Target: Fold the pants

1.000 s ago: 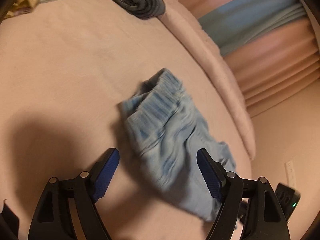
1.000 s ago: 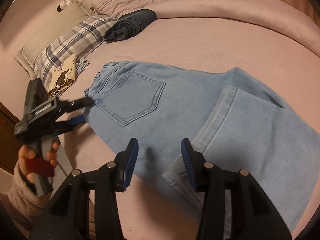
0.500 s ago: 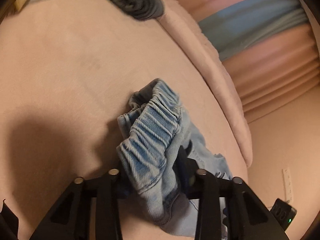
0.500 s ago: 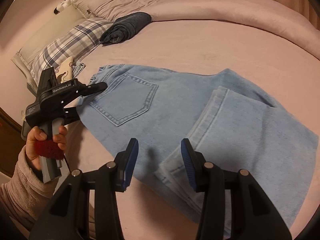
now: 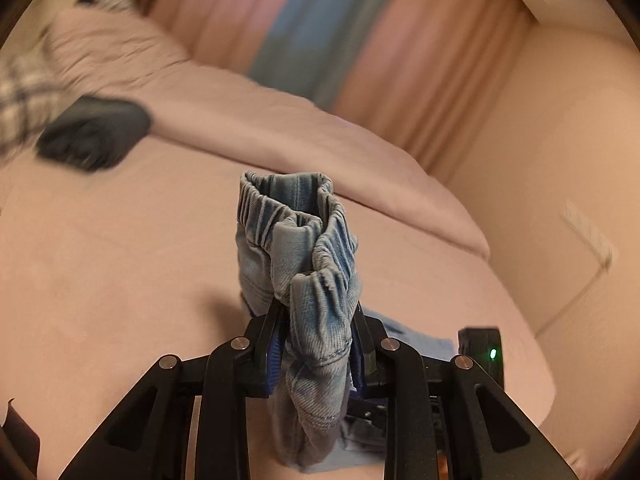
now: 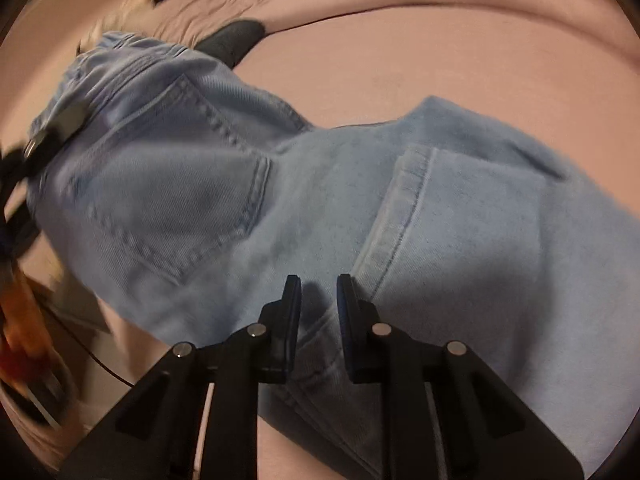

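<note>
Left wrist view: the jeans' [image 5: 308,280] bunched waistband is pinched tight in the left claw [image 5: 318,344] and lifted off the bed [image 5: 120,280]. Right claw [image 6: 319,296] has just been narrowing, nothing gripped, held over the folded leg

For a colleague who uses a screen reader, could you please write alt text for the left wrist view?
The left hand-held gripper is shut on the bunched elastic waistband of light blue jeans, lifted above a pink bed. Behind lie a dark folded garment, a pink duvet and striped curtains.
</note>
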Tool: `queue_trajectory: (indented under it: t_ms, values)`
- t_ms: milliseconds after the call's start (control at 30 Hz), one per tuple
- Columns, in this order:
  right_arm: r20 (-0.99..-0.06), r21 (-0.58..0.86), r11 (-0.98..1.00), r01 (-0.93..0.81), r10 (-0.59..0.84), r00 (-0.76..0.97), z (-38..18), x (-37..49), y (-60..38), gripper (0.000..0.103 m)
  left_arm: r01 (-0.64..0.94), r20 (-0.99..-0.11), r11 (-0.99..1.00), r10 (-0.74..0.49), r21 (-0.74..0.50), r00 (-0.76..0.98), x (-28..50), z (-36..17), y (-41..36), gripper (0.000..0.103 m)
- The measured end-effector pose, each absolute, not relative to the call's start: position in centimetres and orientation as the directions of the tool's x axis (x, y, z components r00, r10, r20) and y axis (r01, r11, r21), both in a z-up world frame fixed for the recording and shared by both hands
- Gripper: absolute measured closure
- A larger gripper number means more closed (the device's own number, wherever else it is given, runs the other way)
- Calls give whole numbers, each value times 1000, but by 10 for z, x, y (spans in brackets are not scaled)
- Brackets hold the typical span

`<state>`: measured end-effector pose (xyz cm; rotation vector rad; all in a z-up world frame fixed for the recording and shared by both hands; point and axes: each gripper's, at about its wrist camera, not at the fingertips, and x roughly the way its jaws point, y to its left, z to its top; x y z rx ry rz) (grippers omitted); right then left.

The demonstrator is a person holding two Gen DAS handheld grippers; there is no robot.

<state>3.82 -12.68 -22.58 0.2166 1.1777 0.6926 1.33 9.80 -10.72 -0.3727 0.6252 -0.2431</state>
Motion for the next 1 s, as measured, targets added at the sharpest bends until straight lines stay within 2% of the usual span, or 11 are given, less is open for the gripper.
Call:
queue_trajectory:
  t_ms: [67,100,167,367,467,533,700,800,867,900,1000]
  values:
    - [-737,570,755,-324,644,206,-225,37,-149,79,149,-532,915,-344,-375,774,16,-105,79,78]
    - [-724,585,748,-313,655,214,-224,36,-158,71,172,-539,918,-354,-358,764,18,-104,68,78]
    - [-672,641,712,-286,701,239,-217,31,-186,67,224,-554,916,-382,-333,739,19,-107,44,78]
    - [-437,858,499,-123,834,335,-211,23,-275,49,401,-657,891,-435,-215,615,22,-135,-36,77]
    - [-308,943,334,-3,873,378,-228,19,-306,36,510,-735,834,-480,-212,480,21,-159,-68,58]
    - [-267,962,272,41,888,374,-236,16,-311,34,529,-775,823,-469,-209,423,19,-172,-77,56]
    - [-327,943,327,60,878,349,-236,10,-310,32,514,-720,814,-526,-271,453,6,-153,-48,54]
    - [-407,907,421,27,858,314,-227,11,-297,34,424,-686,848,-514,-318,514,5,-145,-9,45]
    - [-513,844,537,-5,809,286,-224,13,-284,47,340,-693,876,-480,-343,537,10,-149,15,45]
    - [-558,813,582,-11,784,271,-225,15,-280,62,281,-701,889,-458,-361,547,12,-153,30,45]
    - [-630,746,666,-26,717,298,-224,23,-273,71,177,-713,903,-418,-391,563,16,-160,60,45]
